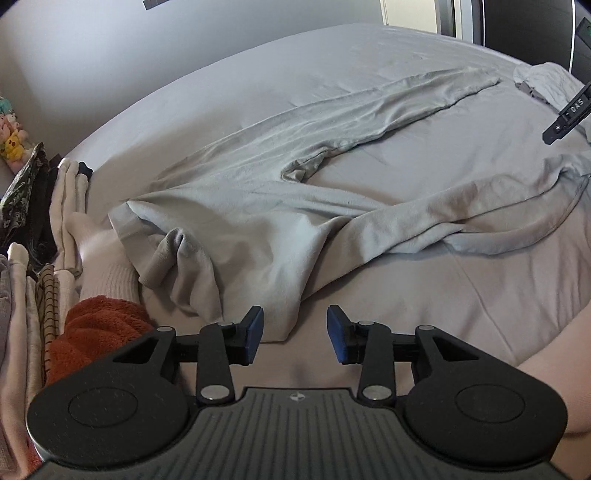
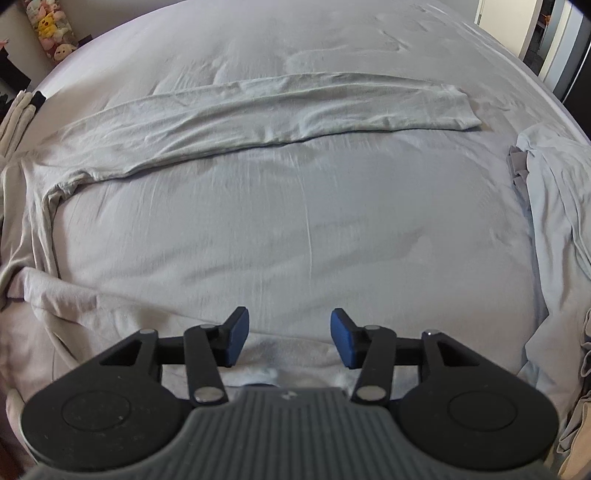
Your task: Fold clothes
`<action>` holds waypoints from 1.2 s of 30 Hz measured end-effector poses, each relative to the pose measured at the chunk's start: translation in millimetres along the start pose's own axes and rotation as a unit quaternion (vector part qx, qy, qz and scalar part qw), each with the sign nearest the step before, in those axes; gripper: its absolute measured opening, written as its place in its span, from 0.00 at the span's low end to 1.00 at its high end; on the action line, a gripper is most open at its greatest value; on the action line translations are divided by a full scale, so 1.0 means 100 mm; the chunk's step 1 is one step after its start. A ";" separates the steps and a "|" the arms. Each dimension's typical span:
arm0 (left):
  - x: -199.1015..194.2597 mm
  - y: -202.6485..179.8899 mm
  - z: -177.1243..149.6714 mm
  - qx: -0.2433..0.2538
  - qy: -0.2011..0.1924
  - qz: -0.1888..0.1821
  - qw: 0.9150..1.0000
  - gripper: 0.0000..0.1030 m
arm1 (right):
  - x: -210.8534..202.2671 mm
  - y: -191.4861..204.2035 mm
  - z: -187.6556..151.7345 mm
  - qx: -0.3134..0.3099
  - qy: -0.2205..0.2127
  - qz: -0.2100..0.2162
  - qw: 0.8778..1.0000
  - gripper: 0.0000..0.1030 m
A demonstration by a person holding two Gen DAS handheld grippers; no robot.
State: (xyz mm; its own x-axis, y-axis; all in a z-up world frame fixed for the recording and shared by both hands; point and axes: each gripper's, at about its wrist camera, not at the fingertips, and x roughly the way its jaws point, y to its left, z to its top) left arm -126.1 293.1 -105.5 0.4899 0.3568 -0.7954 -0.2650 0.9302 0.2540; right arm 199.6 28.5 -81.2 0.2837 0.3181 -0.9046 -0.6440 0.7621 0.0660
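Note:
A pair of pale grey-green trousers (image 1: 280,192) lies spread on the bed, waist end bunched close in front of my left gripper (image 1: 295,334), one leg stretching to the far right, the other leg running right along the near side. My left gripper is open and empty, just short of the bunched fabric. In the right wrist view the far trouser leg (image 2: 258,110) lies flat across the bed and the near leg (image 2: 55,295) passes below my right gripper (image 2: 289,338), which is open and empty above it. The right gripper's tip also shows in the left wrist view (image 1: 569,114).
The bed has a light grey sheet (image 1: 424,288). A pile of clothes (image 1: 33,258) with an orange towel (image 1: 96,332) sits at the left edge. Another pale garment (image 2: 554,192) lies at the right. Plush toys (image 2: 51,26) stand by the far wall.

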 end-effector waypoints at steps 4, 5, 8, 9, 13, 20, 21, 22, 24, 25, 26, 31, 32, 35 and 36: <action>0.23 0.01 0.00 0.008 0.040 0.012 0.999 0.45 | 0.04 -0.17 -0.07 -0.014 0.019 -0.006 1.000 0.52; 0.29 0.00 0.01 0.012 0.051 0.013 0.999 0.45 | 0.04 -0.23 -0.08 -0.016 0.024 -0.006 1.000 0.53; 0.45 -0.06 0.02 0.034 0.061 0.038 0.997 0.45 | 0.00 -0.39 -0.14 -0.031 0.032 -0.011 0.999 0.57; 0.49 -0.06 0.03 0.038 0.062 0.050 0.996 0.42 | -0.01 -0.44 -0.15 -0.037 0.034 -0.014 0.999 0.57; 0.51 0.05 0.10 0.019 0.056 0.069 0.996 0.03 | -0.06 -0.64 -0.20 -0.044 0.042 -0.021 0.998 0.58; 0.19 0.43 0.36 -0.035 0.004 0.079 0.996 0.03 | -0.09 -0.85 -0.23 -0.050 0.076 -0.006 0.996 0.59; 0.17 0.47 0.39 -0.039 0.000 0.079 0.996 0.03 | -0.10 -0.82 -0.24 -0.059 0.082 0.002 0.995 0.59; 0.16 0.50 0.43 -0.041 -0.001 0.078 0.996 0.03 | -0.11 -0.79 -0.26 -0.072 0.089 0.009 0.993 0.59; 0.16 0.53 0.49 -0.043 -0.001 0.078 0.996 0.03 | -0.10 -0.69 -0.31 -0.107 0.105 0.015 0.989 0.59; 0.17 0.52 0.51 -0.040 -0.001 0.079 0.996 0.03 | -0.07 -0.63 -0.34 -0.126 0.116 0.013 0.985 0.59; 0.18 0.52 0.53 -0.037 -0.001 0.080 0.996 0.03 | -0.02 -0.58 -0.37 -0.142 0.127 0.005 0.982 0.59; 0.19 0.51 0.56 -0.032 -0.005 0.084 0.996 0.03 | 0.22 -0.52 -0.47 -0.181 0.161 -0.059 0.968 0.35; 0.18 0.51 0.56 -0.032 -0.005 0.084 0.996 0.03 | 0.20 -0.55 -0.46 -0.176 0.159 -0.062 0.970 0.20; 0.15 0.54 0.57 -0.031 -0.005 0.083 0.996 0.03 | 0.02 -0.65 -0.38 -0.148 0.145 -0.048 0.977 0.08; 0.15 0.54 0.58 -0.030 -0.005 0.084 0.996 0.03 | -0.06 -0.67 -0.34 -0.143 0.133 -0.047 0.980 0.07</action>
State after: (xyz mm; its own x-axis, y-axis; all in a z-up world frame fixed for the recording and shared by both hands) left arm -84.7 353.9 -72.1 0.4426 0.5074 -0.7394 -0.3929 0.8509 0.3487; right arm 217.2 -43.8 -94.5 0.1800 0.0671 -0.9814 -0.8079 0.5793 -0.1086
